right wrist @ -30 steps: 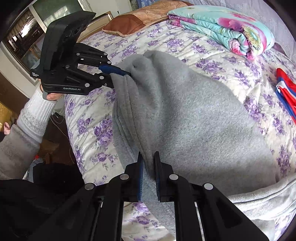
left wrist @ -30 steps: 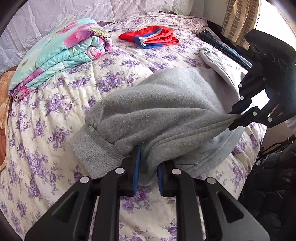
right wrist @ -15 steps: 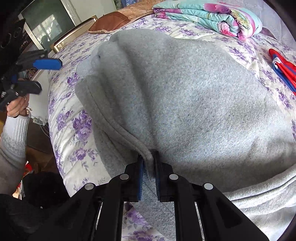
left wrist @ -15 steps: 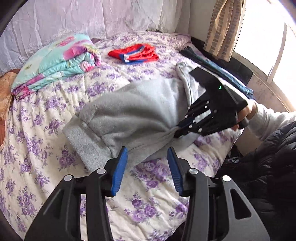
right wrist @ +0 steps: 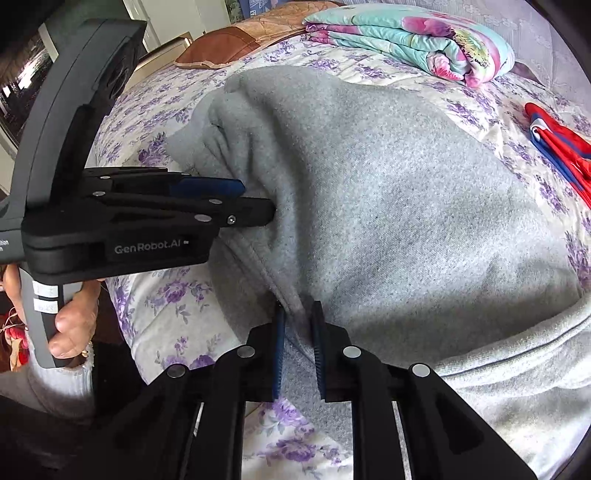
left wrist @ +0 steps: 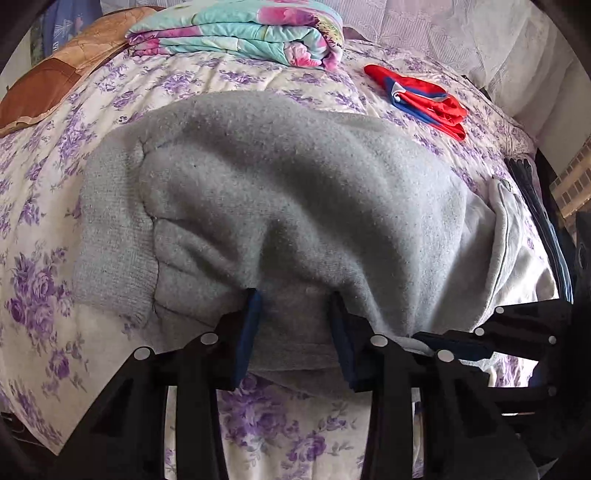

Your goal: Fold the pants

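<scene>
The grey fleece pants (left wrist: 295, 192) lie bunched and folded over on the flowered bed; they also fill the right wrist view (right wrist: 388, 192). My left gripper (left wrist: 295, 299) is open, its blue pads on either side of a fold at the pants' near edge. In the right wrist view the left gripper (right wrist: 255, 201) shows from the side, pushed against the cloth. My right gripper (right wrist: 297, 314) stands slightly parted around the pants' seam edge, the cloth between its pads. It shows in the left wrist view (left wrist: 432, 338) at the pants' lower right edge.
A folded floral quilt (left wrist: 240, 33) and a red and blue garment (left wrist: 421, 98) lie at the far side of the bed. A brown pillow (left wrist: 48, 77) is at far left. A light grey garment (left wrist: 513, 236) lies right of the pants. The bed edge is near me.
My left gripper, which let go half a second ago, has moved back in and now straddles a fold of the pants. My right gripper's pads have parted a little around the seam.
</scene>
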`<state>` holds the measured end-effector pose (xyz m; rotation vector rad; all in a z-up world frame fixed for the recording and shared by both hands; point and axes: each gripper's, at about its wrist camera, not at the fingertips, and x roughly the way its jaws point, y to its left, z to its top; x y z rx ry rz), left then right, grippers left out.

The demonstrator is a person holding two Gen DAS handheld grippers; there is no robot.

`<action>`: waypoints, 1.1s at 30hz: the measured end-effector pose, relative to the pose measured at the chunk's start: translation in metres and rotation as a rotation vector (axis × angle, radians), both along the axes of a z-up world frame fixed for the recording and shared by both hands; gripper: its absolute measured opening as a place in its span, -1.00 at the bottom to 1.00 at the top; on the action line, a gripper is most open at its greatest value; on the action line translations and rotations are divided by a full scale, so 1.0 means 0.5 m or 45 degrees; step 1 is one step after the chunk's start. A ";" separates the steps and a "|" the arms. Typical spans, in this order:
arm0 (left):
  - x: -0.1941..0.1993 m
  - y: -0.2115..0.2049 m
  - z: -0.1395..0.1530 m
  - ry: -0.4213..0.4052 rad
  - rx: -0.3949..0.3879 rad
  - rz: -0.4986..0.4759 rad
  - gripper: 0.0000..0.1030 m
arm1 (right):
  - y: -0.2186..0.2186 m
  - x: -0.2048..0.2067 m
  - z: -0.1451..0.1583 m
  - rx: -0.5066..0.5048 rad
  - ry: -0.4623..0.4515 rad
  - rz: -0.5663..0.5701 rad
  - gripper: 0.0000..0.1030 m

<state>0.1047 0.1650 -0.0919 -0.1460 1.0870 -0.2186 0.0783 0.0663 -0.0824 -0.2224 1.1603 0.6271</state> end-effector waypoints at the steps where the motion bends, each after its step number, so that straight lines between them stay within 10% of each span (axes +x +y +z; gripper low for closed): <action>1: 0.001 0.001 0.001 0.003 0.000 -0.002 -0.28 | -0.005 0.003 0.011 0.020 0.035 -0.009 -0.47; 4: 0.001 0.010 0.001 0.012 -0.035 0.004 -0.30 | -0.021 0.012 0.058 0.140 0.005 -0.048 -0.21; 8: -0.001 0.030 0.002 0.005 -0.113 0.001 -0.40 | -0.003 0.029 0.045 0.089 -0.021 -0.084 -0.85; 11: 0.003 0.043 -0.002 0.018 -0.148 -0.001 -0.48 | 0.025 0.036 -0.026 0.005 0.033 -0.078 -0.85; 16: -0.011 0.052 0.009 0.008 -0.185 0.004 -0.63 | -0.002 0.046 0.019 0.042 0.113 -0.093 -0.76; 18: -0.031 0.053 0.035 -0.025 -0.209 -0.039 -0.90 | -0.062 0.070 0.072 0.063 0.098 -0.179 -0.60; 21: -0.043 0.052 0.057 -0.065 -0.223 -0.078 -0.92 | -0.201 0.134 0.156 -0.031 -0.024 -0.432 0.17; 27: -0.038 0.024 0.042 -0.018 -0.319 -0.163 -1.00 | -0.510 0.339 0.181 -0.393 0.068 -0.986 0.18; 33: -0.048 -0.025 0.087 -0.079 -0.278 -0.263 -1.00 | -0.642 0.445 0.079 -0.448 0.307 -1.216 0.17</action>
